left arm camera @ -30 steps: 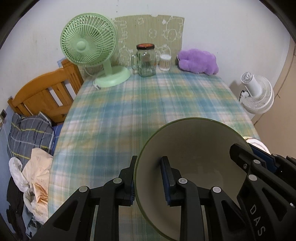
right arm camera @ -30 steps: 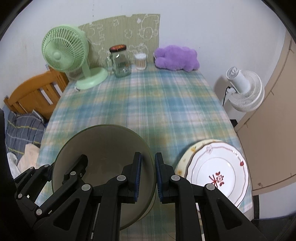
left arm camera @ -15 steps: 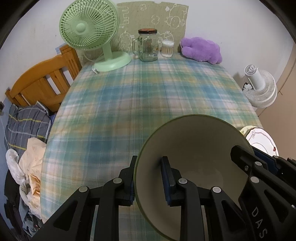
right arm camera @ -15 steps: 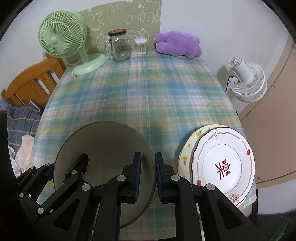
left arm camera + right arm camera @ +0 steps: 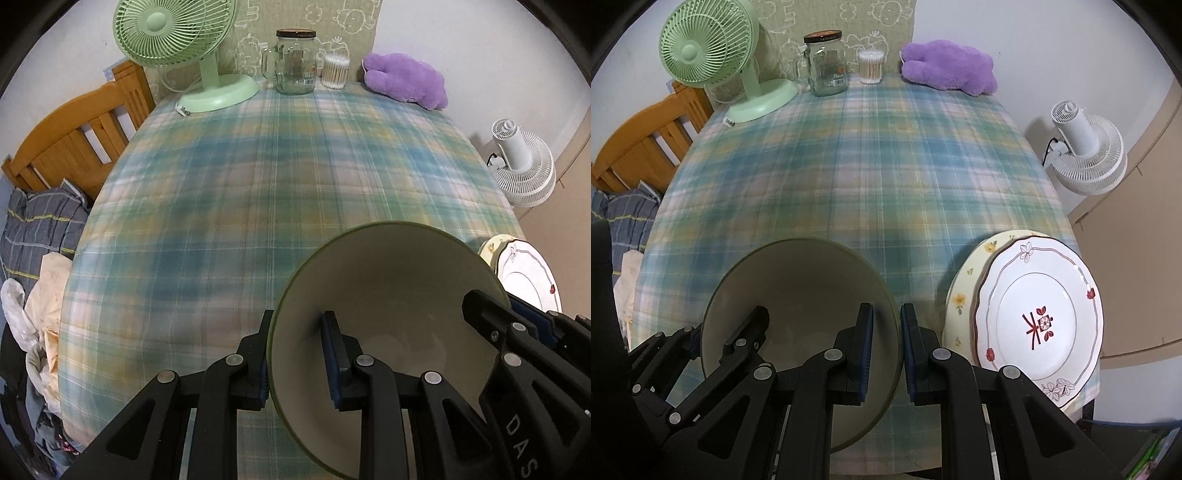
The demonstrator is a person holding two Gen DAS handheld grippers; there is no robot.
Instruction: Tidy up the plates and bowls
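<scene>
Since a second ago both cameras have risen and tipped downward, so the stacked plates (image 5: 1039, 317) at the table's near right corner now show in full, and the bowl (image 5: 798, 295) stays pinched from both sides. The left gripper (image 5: 295, 354) is closed on the bowl's left rim, one finger inside and one outside; the right gripper (image 5: 886, 347) is closed on the right rim the same way. The bowl hangs above the near edge of the checked tablecloth (image 5: 864, 177), apparently empty. To place it well, both grippers should probably travel level and together, lowering it beside the plates before either lets go. On the far edge a glass jar (image 5: 827, 62) and a cotton-swab tub (image 5: 871, 66) stand near the green fan (image 5: 713, 55).
</scene>
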